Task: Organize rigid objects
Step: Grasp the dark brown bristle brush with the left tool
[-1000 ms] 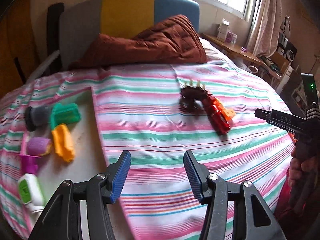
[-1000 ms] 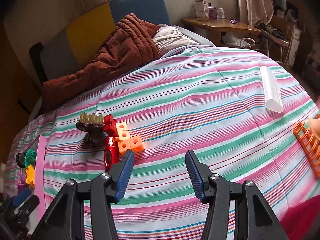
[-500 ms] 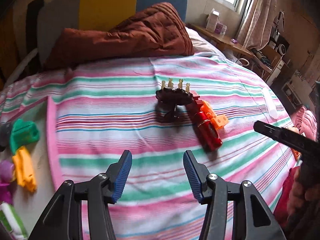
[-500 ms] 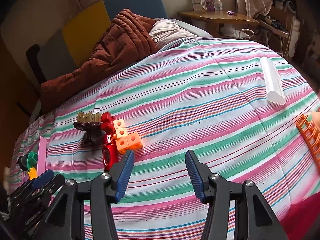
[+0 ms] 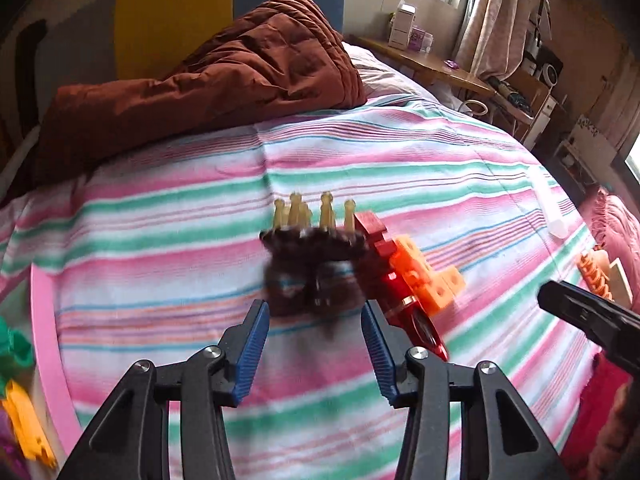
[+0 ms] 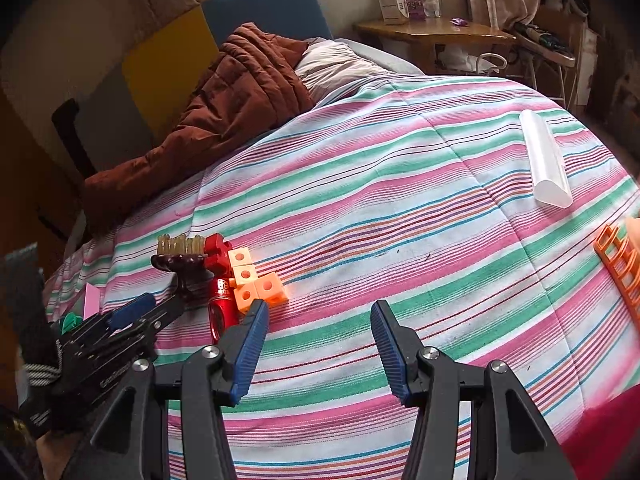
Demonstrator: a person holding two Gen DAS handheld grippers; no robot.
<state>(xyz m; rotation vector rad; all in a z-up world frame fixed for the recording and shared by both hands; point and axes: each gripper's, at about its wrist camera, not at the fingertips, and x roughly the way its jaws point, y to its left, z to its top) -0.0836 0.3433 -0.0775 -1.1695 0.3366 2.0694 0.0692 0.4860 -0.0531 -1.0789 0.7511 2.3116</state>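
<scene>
Left gripper (image 5: 312,328): wide apart, holding nothing, low over the striped bedspread (image 5: 168,248); its blue pads (image 5: 251,350) flank the foot of the dark brush just ahead.
Dark brush (image 5: 316,264): directly ahead of the left gripper, between the lines of its two fingers, standing on a stem with pale bristles pointing up; blurred in the left view, so whether a pad touches it cannot be told.
Red cylinder (image 5: 416,320): just ahead-right of the left gripper, lying on the bedspread beside the right finger, touching the orange blocks.
Orange blocks (image 5: 424,276): ahead-right of the left gripper, a small joined cluster against the red cylinder and a red block (image 5: 374,228) that sits next to the brush.
Toys at the left edge: a green piece (image 5: 14,348) and a yellow piece (image 5: 24,424), well left of the left gripper, beyond a pink rim (image 5: 48,352).
Right gripper (image 6: 320,328): wide apart, holding nothing, above bare bedspread; the block cluster lies just ahead-left of its left finger.
White tube (image 6: 546,164): far ahead-right of the right gripper, lying on the bedspread.
Orange rack (image 6: 620,268): to the right of the right gripper, at the picture's edge, partly cut off.
Brown quilt (image 5: 208,80): farthest ahead, bunched at the head of the bed.
</scene>
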